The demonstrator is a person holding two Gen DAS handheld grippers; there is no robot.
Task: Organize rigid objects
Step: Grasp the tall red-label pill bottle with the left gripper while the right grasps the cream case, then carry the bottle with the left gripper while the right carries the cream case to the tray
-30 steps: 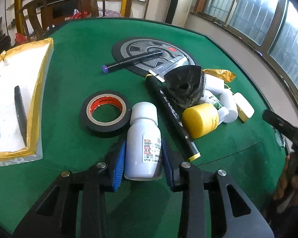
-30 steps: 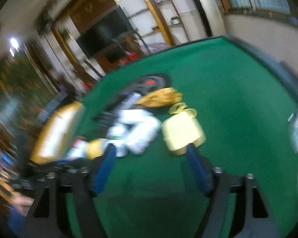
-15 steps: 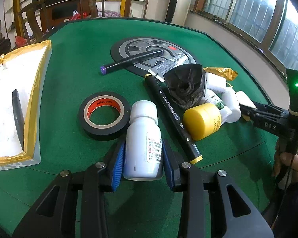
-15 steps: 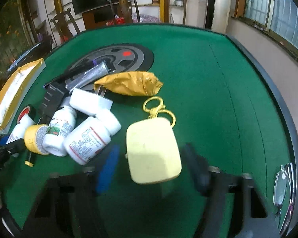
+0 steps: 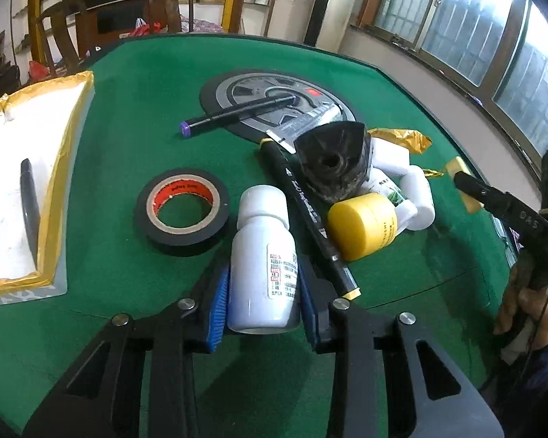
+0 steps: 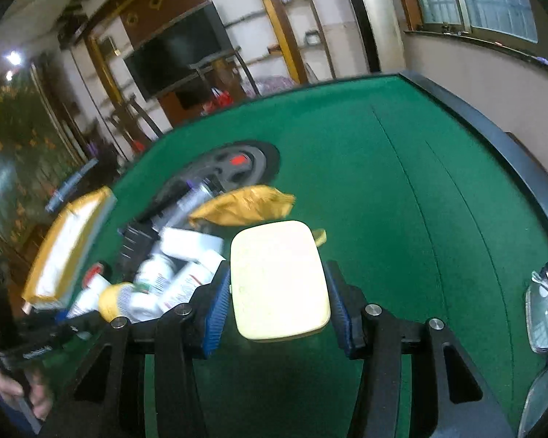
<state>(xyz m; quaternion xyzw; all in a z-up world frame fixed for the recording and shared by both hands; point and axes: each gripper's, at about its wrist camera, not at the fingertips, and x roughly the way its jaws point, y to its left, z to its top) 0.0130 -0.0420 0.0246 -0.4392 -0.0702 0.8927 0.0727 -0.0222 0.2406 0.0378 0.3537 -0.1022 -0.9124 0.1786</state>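
Observation:
A white pill bottle [image 5: 263, 241] lies on the green felt table [image 5: 135, 73], cap pointing away. My left gripper [image 5: 263, 284] has its blue pads against both sides of the bottle's base, and its jaws are closing on it. A pale yellow rounded case [image 6: 277, 273] sits between the blue pads of my right gripper [image 6: 277, 292], which is shut on it. In the left wrist view that case [image 5: 460, 182] shows at the tip of the right gripper's fingers [image 5: 493, 197], held by a hand at the right edge.
A black tape roll [image 5: 182, 215], a yellow-lidded jar [image 5: 358, 226], two black markers [image 5: 307, 215], a black cone-shaped piece [image 5: 332, 160] and white bottles crowd the middle. A gold pouch [image 6: 241, 206] lies behind. A gold-edged white tray [image 5: 69, 138] stands left; glasses [image 6: 540, 310] lie right.
My right gripper has gone from wide open around the yellow case to shut on it, and it has come into the left wrist view from the right. The left gripper stays on the bottle.

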